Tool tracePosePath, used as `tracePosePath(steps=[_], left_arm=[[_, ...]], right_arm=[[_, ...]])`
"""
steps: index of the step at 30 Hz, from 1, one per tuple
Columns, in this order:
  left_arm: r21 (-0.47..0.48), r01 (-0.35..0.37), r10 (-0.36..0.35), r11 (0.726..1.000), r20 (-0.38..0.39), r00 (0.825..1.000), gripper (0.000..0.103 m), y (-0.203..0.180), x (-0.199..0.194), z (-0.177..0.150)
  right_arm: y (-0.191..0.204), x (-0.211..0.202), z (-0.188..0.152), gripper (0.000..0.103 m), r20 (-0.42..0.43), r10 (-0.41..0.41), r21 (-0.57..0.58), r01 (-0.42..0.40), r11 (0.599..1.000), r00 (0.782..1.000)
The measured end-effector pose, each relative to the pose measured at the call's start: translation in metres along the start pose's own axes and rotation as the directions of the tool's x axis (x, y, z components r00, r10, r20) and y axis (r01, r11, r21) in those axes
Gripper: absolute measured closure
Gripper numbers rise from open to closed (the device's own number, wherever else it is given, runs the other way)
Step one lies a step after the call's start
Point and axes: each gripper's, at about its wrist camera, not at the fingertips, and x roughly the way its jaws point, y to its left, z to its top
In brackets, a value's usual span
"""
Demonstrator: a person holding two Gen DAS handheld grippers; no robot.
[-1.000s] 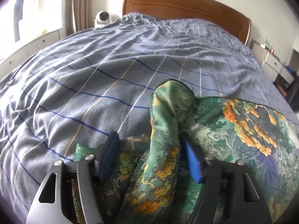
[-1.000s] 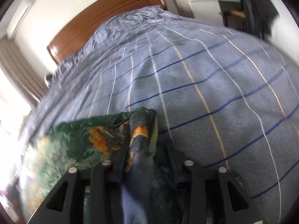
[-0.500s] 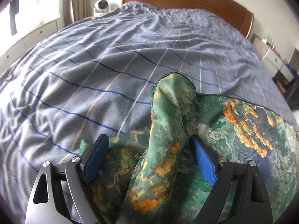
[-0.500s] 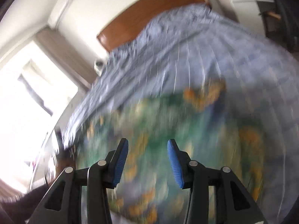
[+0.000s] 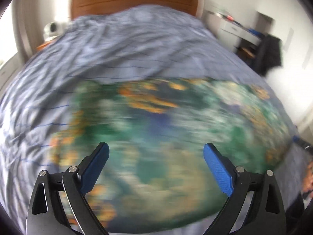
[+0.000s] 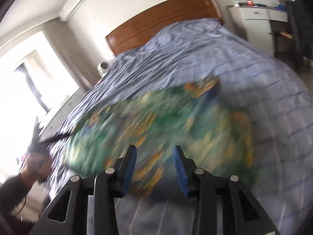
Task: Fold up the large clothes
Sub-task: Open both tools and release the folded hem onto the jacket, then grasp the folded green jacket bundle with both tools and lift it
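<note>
A green garment with orange and blue print (image 5: 156,113) lies spread on the blue checked bed cover (image 5: 117,45), blurred by motion. My left gripper (image 5: 156,145) hangs above its near part. The jaws are opening wide and nothing is between the blue pads (image 5: 217,168). In the right wrist view the garment (image 6: 166,121) lies across the bed cover (image 6: 195,49). My right gripper (image 6: 155,147) hovers over its near edge, jaws partly apart and narrowing, with no cloth between them. A hand in a dark sleeve (image 6: 33,166) shows at the left edge.
A wooden headboard (image 5: 135,0) closes the far end of the bed. White drawers (image 6: 254,19) and dark hanging clothes (image 5: 271,52) stand to the right. A bright window (image 6: 29,90) and a small white round device (image 6: 103,66) are on the left.
Both grippers have let go of the raised folds of the garment and pulled up and back. The left jaws have spread wide. The garment now lies flat on the bed.
</note>
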Motion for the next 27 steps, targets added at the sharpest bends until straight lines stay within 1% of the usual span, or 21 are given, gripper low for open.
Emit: tracePosePath(steps=[1, 2, 3, 4, 6, 7, 8, 10, 12, 13, 15, 18, 23, 25, 27], left_arm=[[0.030, 0.020, -0.020, 0.999, -0.014, 1.000, 0.005, -0.017, 0.007, 0.003], [0.060, 0.029, -0.028, 0.998, -0.020, 0.999, 0.005, -0.033, 0.016, 0.008], [0.079, 0.032, -0.030, 0.996, -0.023, 0.999, 0.005, -0.042, 0.021, 0.014], [0.108, 0.029, -0.025, 0.994, -0.035, 0.999, 0.005, -0.056, 0.032, 0.023], [0.133, 0.002, 0.006, 0.991, -0.055, 0.998, 0.005, -0.072, 0.054, 0.044], [0.145, -0.018, 0.027, 0.989, -0.058, 0.998, 0.005, -0.079, 0.066, 0.053], [0.169, -0.061, 0.070, 0.984, -0.048, 0.996, 0.005, -0.086, 0.079, 0.062], [0.201, -0.116, 0.128, 0.973, -0.046, 0.991, 0.006, -0.093, 0.095, 0.064], [0.223, -0.119, 0.136, 0.967, -0.062, 0.989, 0.006, -0.097, 0.103, 0.055], [0.235, -0.119, 0.136, 0.965, -0.057, 0.989, 0.006, -0.100, 0.101, 0.047], [0.270, -0.124, 0.139, 0.955, -0.035, 0.990, 0.006, -0.103, 0.089, 0.029], [0.324, -0.153, 0.162, 0.934, -0.003, 0.987, 0.006, -0.108, 0.071, 0.013], [0.386, -0.175, 0.178, 0.906, 0.027, 0.984, 0.006, -0.122, 0.046, -0.015], [0.392, -0.168, 0.171, 0.905, 0.029, 0.985, 0.006, -0.126, 0.037, -0.028], [0.380, -0.134, 0.145, 0.915, 0.001, 0.989, 0.006, -0.128, 0.029, -0.042]], right_arm=[[0.001, 0.000, -0.013, 0.063, -0.019, -0.028, -0.002, 0.028, 1.000, 0.999], [0.000, 0.000, -0.025, 0.063, -0.032, -0.076, 0.000, 0.076, 0.997, 0.997], [-0.004, -0.003, -0.033, 0.063, -0.039, -0.105, 0.010, 0.106, 0.994, 0.994], [-0.010, -0.008, -0.043, 0.063, -0.042, -0.116, 0.044, 0.118, 0.992, 0.992], [-0.017, -0.021, -0.056, 0.063, -0.028, -0.086, 0.128, 0.088, 0.988, 0.996], [-0.018, -0.028, -0.063, 0.063, -0.019, -0.076, 0.152, 0.078, 0.985, 0.997], [-0.018, -0.034, -0.068, 0.062, -0.014, -0.072, 0.163, 0.073, 0.984, 0.997], [-0.013, -0.042, -0.078, 0.060, -0.017, -0.066, 0.161, 0.068, 0.985, 0.998], [-0.009, -0.047, -0.084, 0.060, -0.019, -0.064, 0.147, 0.066, 0.987, 0.998], [-0.011, -0.046, -0.084, 0.060, -0.019, -0.066, 0.143, 0.069, 0.987, 0.998], [-0.008, -0.052, -0.087, 0.060, -0.011, -0.073, 0.135, 0.074, 0.988, 0.997], [-0.007, -0.057, -0.090, 0.060, -0.001, -0.077, 0.144, 0.076, 0.987, 0.997], [0.003, -0.051, -0.087, 0.060, 0.007, -0.076, 0.123, 0.074, 0.990, 0.997], [0.007, -0.050, -0.088, 0.060, 0.007, -0.080, 0.122, 0.079, 0.989, 0.997], [0.008, -0.049, -0.089, 0.060, 0.004, -0.095, 0.135, 0.094, 0.986, 0.995]])
